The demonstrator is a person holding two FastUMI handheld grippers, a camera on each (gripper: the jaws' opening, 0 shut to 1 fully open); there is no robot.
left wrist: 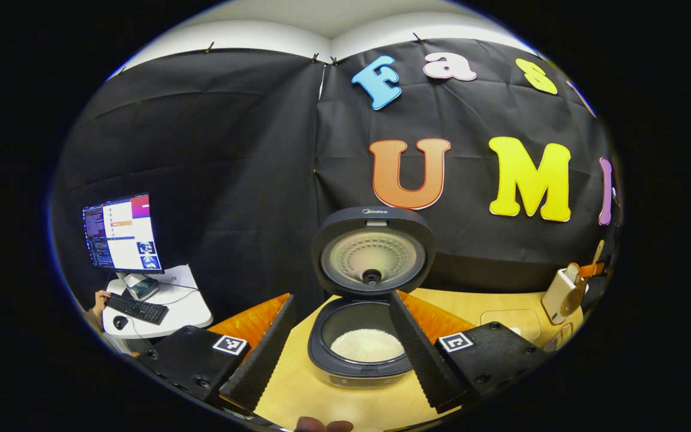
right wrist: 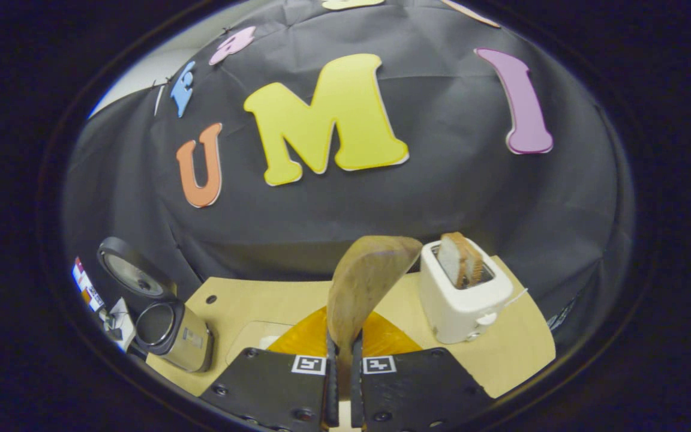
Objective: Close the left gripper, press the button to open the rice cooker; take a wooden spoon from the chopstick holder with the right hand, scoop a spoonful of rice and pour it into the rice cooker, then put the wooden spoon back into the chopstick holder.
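rice cooker (left wrist: 360, 345) lid's up with rice inside, left gripper (left wrist: 339, 354) spread open over it. right gripper (right wrist: 341, 384) clamps the wooden spoon (right wrist: 363, 288); returning it's left, i guess.

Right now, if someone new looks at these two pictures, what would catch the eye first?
In the left gripper view, the rice cooker stands open, its lid upright and white rice in the pot, framed by the open left claw. In the right gripper view, the right claw grips a wooden spoon, bowl up, beside a white toaster holding bread.
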